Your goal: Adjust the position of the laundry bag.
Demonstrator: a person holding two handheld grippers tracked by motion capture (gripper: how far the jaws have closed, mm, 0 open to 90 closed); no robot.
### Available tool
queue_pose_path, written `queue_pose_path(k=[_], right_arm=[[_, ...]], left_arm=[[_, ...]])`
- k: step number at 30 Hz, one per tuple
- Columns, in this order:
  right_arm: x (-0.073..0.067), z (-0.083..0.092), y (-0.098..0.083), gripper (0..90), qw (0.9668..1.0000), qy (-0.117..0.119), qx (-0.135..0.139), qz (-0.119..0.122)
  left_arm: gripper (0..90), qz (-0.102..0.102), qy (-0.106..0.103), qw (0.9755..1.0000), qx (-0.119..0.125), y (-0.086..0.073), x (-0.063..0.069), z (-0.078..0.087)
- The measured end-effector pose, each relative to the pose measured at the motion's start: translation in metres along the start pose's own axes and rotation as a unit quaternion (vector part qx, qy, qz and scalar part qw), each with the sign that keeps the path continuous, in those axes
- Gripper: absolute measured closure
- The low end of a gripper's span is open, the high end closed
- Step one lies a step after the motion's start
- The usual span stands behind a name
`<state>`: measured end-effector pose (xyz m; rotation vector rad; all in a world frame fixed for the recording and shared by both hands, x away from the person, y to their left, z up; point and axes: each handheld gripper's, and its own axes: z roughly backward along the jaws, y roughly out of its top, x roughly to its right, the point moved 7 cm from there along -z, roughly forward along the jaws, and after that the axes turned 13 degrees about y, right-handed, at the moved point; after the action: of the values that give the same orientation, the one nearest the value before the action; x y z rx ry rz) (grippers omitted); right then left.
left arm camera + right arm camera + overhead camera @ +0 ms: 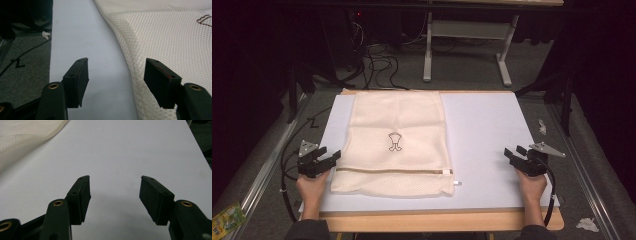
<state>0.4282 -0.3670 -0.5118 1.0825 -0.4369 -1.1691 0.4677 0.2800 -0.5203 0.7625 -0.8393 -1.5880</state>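
Mesh bag (396, 145) lies flat on the left half of the bench (492, 130), left gripper (330, 159) just beside its left edge, right gripper (511, 152) well apart, both jaws wide open, holding nothing.

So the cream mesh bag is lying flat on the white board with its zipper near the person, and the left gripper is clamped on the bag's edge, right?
Not quite. The left gripper is open, its jaws apart beside the mesh bag, holding nothing, as the left gripper view shows. The bag does lie flat on the white board with its zipper near the person.
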Motion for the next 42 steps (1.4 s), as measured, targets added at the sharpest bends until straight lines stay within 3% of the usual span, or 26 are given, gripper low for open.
queue_pose_path(k=[6,11,20,24,28,33,38,42], right_arm=[[-0.0001,-0.0011,-0.0003,42.2,1.0,-0.002,-0.006,0.003],[-0.0005,-0.0017,-0.0007,41.2,0.9999,-0.004,-0.011,0.0],[0.0,-0.0004,0.0001,40.8,1.0,-0.005,-0.004,0.002],[-0.0006,-0.0009,0.0003,40.9,1.0,0.001,-0.006,0.005],[-0.0004,-0.0008,0.0005,41.0,1.0,0.002,-0.006,0.004],[-0.0019,-0.0023,0.0008,43.6,0.9999,-0.001,-0.015,0.007],[-0.002,-0.0017,0.0023,41.2,0.9999,-0.007,-0.011,0.01],[-0.0057,-0.0016,0.0054,41.0,0.9999,0.003,-0.013,0.008]], left_arm=[[37.0,-0.001,0.001,1.0,0.001,0.0,0.0002,0.0002],[38.0,0.009,0.005,0.9999,0.007,0.0005,-0.0021,0.0016],[37.9,0.002,0.01,0.9999,0.01,0.0006,-0.0013,0.0023],[37.6,0.006,-0.004,0.9999,0.011,0.0009,-0.001,0.0024],[37.5,0.007,-0.005,0.9998,0.016,0.0014,-0.0013,0.0034],[37.7,0.023,-0.007,0.9994,0.027,0.0028,-0.0035,0.0057],[37.2,0.016,-0.01,0.9995,0.026,0.0039,-0.0006,0.0056],[36.7,0.019,-0.02,0.9994,0.022,0.0077,0.0037,0.0073]])
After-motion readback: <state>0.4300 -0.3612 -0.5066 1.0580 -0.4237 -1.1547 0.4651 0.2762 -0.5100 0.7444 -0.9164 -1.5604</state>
